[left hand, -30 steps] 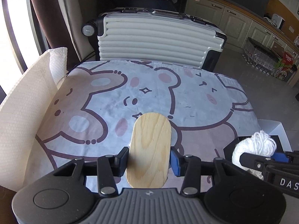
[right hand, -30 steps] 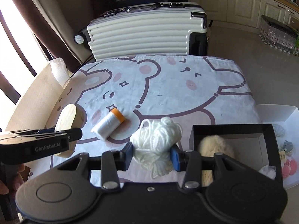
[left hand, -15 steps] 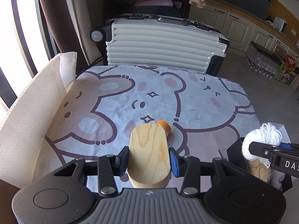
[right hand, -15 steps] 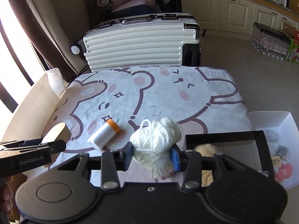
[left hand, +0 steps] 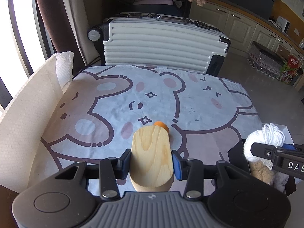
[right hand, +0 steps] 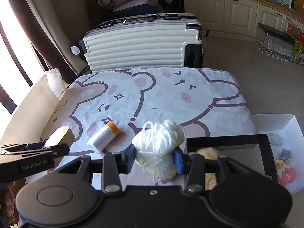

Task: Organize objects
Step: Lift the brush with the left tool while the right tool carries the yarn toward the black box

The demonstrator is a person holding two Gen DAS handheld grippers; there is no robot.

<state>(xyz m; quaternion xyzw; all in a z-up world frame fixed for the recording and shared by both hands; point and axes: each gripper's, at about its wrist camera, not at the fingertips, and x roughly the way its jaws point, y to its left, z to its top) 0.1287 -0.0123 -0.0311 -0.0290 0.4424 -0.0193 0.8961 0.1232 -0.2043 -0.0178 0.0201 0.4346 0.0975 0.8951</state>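
Above the bear-print cloth (left hand: 190, 102), left gripper (left hand: 152, 160) clamps a pale oval wooden block (left hand: 152, 152); right gripper (right hand: 154, 157) pinches a white yarn ball (right hand: 158, 138), likely bound for the black box (right hand: 264, 142).

The right gripper (right hand: 154, 159) has its jaws pressed on a ball of white yarn (right hand: 158, 138), held above the near edge of the bear-print surface (right hand: 171, 98). Just right sits an open black box (right hand: 262, 148) with something fluffy inside. Left, a thread spool (right hand: 103, 137) lies on the cloth, and the left gripper (right hand: 38, 152) clasps a wooden block (right hand: 59, 135).
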